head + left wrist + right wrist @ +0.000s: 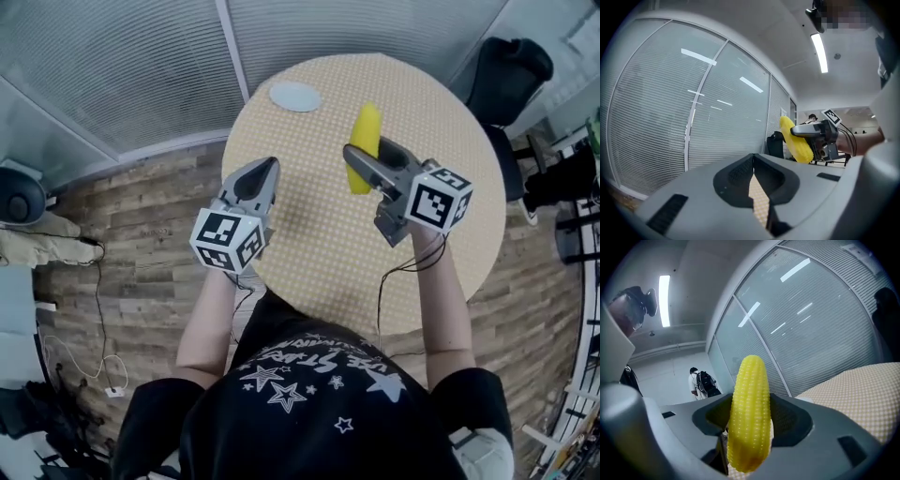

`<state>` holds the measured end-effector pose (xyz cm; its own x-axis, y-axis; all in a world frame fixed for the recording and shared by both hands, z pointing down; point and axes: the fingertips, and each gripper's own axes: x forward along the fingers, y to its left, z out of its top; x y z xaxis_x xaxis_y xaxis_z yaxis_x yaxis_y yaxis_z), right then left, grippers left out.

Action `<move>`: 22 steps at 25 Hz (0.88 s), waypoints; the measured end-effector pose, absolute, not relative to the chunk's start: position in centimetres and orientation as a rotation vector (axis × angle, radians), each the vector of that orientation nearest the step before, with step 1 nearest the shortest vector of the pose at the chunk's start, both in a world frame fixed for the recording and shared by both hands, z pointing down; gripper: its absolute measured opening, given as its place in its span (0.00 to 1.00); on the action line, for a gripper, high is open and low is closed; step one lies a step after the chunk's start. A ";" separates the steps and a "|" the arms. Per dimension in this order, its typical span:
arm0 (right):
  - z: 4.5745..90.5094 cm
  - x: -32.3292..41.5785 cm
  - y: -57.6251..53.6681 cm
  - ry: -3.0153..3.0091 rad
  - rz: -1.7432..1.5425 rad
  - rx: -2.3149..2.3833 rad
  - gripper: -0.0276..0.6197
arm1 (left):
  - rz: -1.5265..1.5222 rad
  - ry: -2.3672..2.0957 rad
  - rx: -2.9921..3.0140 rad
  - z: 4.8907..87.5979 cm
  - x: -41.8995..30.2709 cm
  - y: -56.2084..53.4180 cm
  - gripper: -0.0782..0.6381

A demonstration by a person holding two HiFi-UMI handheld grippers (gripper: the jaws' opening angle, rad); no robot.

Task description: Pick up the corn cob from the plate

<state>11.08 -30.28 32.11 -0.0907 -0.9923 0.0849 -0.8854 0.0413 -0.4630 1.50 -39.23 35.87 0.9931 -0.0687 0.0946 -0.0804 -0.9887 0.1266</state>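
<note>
**yellow corn cob clamped in the right gripper, off the plate**

yellow and knobbly, the corn cob (367, 122) is sitting crosswise between the jaws of the right gripper (370, 150), which are standing wide and pressing on its sides. in the right gripper view the corn cob (749, 413) is standing nearly upright, its pointed tip rising above the right gripper (749, 420) and its blunt end hanging below the pads. the cob is hanging in the air over the far half of the round table (309, 253), which is wearing a beige checked cloth. the pale blue plate (294, 96) is lying near the table's far edge, well apart from the cob.

the left gripper (267, 169) is hovering over the table's left edge, pointing away from the person. in its own view the left gripper (753, 164) is showing its fingertips meeting, with only a thin wedge of cloth visible below them and nothing held. that same view is catching the cob (796, 139) off to the right, gripped in the other tool.

a black chair (506, 75) is standing beyond the table on the right, and a person with a backpack (701, 383) is standing far off by the blinds.
</note>
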 end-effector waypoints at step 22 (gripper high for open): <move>35.3 4.8 -13.8 1.858 -0.660 -1.892 0.44 | 0.208 -0.022 2.956 38.6 -4.8 -24.1 0.12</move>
<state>4.83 -13.84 35.29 0.0018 -0.9987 0.0505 -0.8068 -0.0313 -0.5900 -4.77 -24.05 38.64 0.9901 -0.0022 0.1400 -0.0271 -0.9840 0.1762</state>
